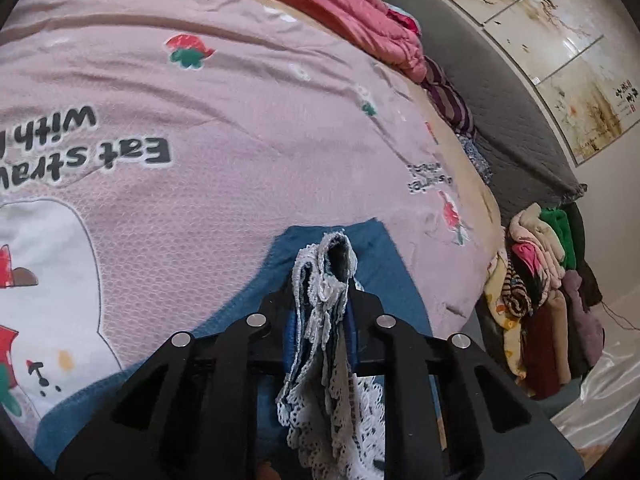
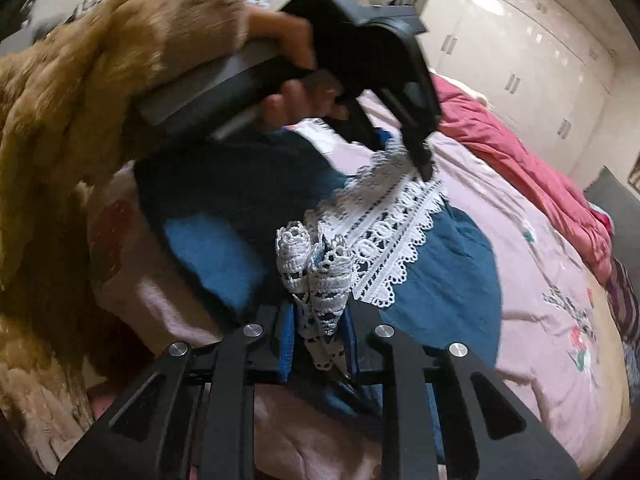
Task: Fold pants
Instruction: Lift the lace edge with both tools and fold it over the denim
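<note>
Both the left gripper and right gripper are clenched on the lace hem of the blue pants, lifted toward 12 o'clock over the pink bed, seemingly to fold the legs over

I log blue pants with white lace trim, a pink bedsheet with strawberry print and black lettering, a red quilt, black grippers.
</note>
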`<state>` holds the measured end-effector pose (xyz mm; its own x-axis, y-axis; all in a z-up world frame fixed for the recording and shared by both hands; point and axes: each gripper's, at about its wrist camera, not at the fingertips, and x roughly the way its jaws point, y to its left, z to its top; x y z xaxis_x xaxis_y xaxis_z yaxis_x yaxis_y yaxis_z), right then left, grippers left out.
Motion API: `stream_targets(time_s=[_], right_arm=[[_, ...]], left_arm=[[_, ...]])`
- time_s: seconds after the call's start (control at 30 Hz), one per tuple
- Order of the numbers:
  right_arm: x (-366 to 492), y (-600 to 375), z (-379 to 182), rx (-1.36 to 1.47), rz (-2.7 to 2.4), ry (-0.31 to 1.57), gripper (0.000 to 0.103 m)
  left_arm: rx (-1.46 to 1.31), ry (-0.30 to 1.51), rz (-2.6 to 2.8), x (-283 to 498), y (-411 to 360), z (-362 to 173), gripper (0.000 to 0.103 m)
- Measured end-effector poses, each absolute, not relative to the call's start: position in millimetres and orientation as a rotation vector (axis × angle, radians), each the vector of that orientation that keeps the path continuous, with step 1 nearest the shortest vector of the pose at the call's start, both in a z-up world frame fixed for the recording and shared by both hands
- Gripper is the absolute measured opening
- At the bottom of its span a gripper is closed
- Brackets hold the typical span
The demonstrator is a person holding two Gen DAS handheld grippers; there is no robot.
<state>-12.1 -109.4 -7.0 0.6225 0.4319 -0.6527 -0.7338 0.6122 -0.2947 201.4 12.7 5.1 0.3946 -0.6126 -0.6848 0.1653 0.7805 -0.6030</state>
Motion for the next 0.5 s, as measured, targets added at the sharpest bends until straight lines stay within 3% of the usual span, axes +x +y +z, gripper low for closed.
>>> stream_targets(time_s=[0.17,0.37,0.5], right_arm=[[-14.8,-103.3,-21.7,-0.638,0.735,0.593,0.022],[-20.3,-110.6,-15.0,-0.579,0.827,0.617,0.037],[-25.0,-136.9,-1.2,-0.437,0.904,0.691,0.046]], left_arm=[[-0.518,1.118,-0.479,209.4,19.2,-22.1,0.013],[-0.535,1.111,-0.475,207.4,28.2,-23.2,0.02],[-0.539,1.083,-0.464,197.6,38.4,-13.0,0.032]])
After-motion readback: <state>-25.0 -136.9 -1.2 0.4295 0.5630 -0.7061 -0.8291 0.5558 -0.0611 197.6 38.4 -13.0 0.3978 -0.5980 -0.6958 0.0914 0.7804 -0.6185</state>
